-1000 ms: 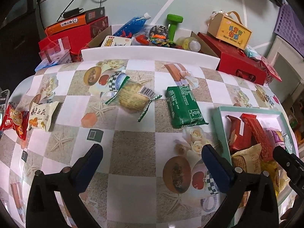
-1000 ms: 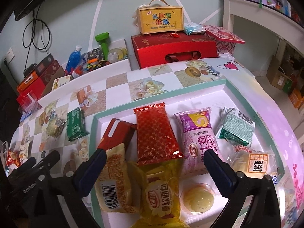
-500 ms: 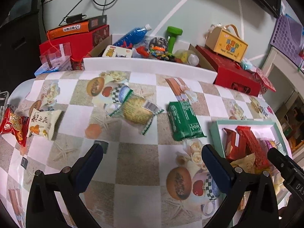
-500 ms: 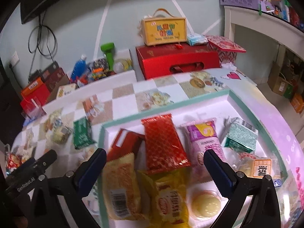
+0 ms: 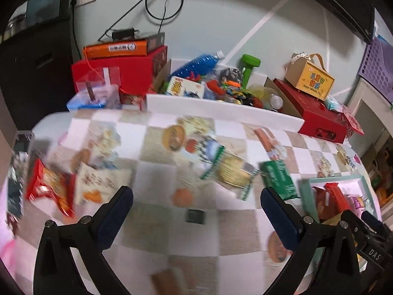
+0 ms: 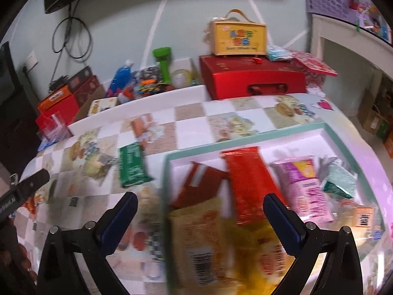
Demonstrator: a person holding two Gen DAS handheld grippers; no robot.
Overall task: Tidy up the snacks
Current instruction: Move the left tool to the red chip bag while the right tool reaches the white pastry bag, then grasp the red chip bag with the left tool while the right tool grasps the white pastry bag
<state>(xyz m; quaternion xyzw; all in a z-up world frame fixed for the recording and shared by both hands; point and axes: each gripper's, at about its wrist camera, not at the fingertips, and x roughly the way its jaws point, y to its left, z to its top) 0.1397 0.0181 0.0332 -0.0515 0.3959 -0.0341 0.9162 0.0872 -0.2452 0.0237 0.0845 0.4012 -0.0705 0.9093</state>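
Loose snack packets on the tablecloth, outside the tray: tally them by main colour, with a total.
Green packet: 1
Clear packet with green ends, round biscuit inside: 1
Cream packet: 1
Red packet: 1
Total: 4 packets outside the tray. Both views are motion-blurred, so a small item could be missed.

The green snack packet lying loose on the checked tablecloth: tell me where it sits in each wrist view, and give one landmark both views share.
Left wrist view: the green snack packet lies right of centre, just above the right fingertip, left of the teal-rimmed tray.
Right wrist view: it lies left of centre, above the left fingertip, again just left of the tray.
Shared landmark: the yellow carry box on the red case.
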